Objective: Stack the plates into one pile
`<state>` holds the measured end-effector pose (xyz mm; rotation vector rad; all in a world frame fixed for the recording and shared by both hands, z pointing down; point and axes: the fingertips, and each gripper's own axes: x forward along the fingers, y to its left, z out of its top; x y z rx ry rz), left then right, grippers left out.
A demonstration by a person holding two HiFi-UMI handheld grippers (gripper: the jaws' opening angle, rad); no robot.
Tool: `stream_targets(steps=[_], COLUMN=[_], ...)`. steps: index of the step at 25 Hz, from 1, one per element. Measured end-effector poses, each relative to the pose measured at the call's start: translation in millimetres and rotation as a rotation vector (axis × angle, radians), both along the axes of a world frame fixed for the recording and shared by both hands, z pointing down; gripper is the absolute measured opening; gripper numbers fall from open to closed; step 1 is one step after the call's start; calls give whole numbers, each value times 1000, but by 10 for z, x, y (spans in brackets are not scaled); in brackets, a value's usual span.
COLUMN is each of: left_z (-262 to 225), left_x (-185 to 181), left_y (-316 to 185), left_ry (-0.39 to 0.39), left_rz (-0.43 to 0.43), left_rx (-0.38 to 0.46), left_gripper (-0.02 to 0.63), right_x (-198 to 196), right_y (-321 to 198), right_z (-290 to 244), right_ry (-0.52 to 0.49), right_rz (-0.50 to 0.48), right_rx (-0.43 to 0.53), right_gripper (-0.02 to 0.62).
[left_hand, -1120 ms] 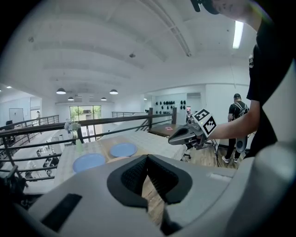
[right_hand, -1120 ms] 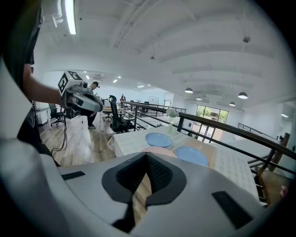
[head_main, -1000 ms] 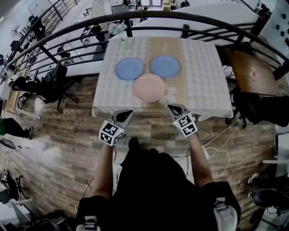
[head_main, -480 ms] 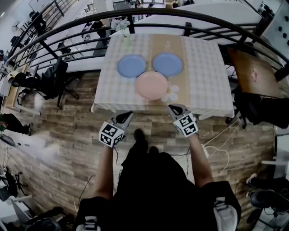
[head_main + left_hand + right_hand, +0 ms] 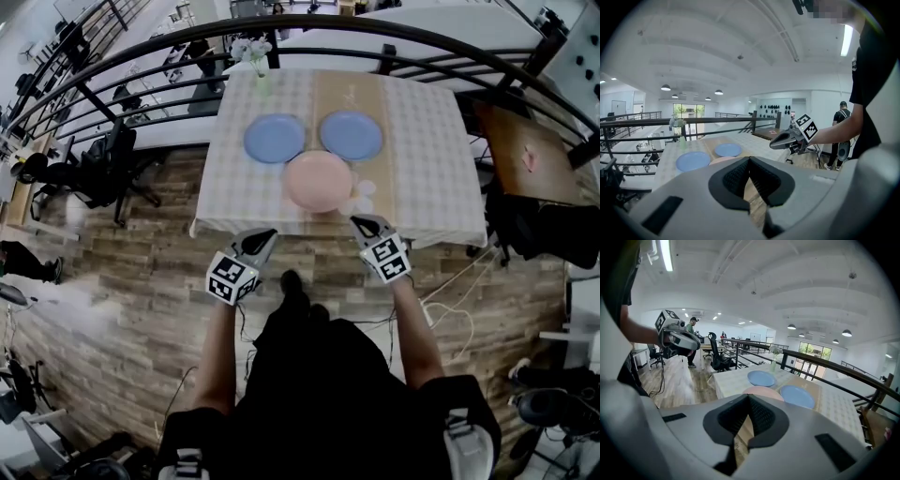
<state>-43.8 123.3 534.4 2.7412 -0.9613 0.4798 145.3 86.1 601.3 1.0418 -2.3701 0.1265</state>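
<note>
Three plates lie apart on the checked tablecloth: a blue plate (image 5: pixel 275 138) at the back left, a second blue plate (image 5: pixel 351 135) at the back right, and a pink plate (image 5: pixel 318 181) nearer me between them. My left gripper (image 5: pixel 262 235) and right gripper (image 5: pixel 360 224) hover side by side just short of the table's near edge. Both are shut and hold nothing. In the left gripper view the blue plates (image 5: pixel 693 161) (image 5: pixel 728 149) show beyond the shut jaws. The right gripper view shows the pink plate (image 5: pixel 761 391) straight ahead.
A dark curved railing (image 5: pixel 412 37) runs behind the table (image 5: pixel 431 178). A vase of flowers (image 5: pixel 251 58) stands at the table's back left corner. Small white pieces (image 5: pixel 360 195) lie right of the pink plate. Another wooden table (image 5: pixel 525 150) is at the right, office chairs (image 5: pixel 112 169) at the left.
The person has taken a small step toward the table, one foot now forward. Both grippers stay shut, level with each other at the near edge. The plates have not moved.
</note>
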Motion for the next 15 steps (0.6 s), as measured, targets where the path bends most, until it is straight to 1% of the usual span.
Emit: stream_targets(steps=[3, 8, 13, 15], left_z=[19, 23, 34, 69], left_x=[-75, -203, -317, -348], left_y=[-100, -344, -561, -648], left_ry=[9, 21, 25, 29], left_rz=[0, -10, -14, -15], left_rx=[-6, -7, -8, -14], left_gripper=[2, 2, 2, 2], right_x=[-48, -141, -246, -258], right_y=[-70, -258, -440, -504], right_z=[30, 150, 178, 204], right_ry=[7, 33, 10, 24], right_rz=[19, 0, 13, 15], right_rx=[-23, -24, -53, -53], right_gripper=[-3, -2, -2, -2])
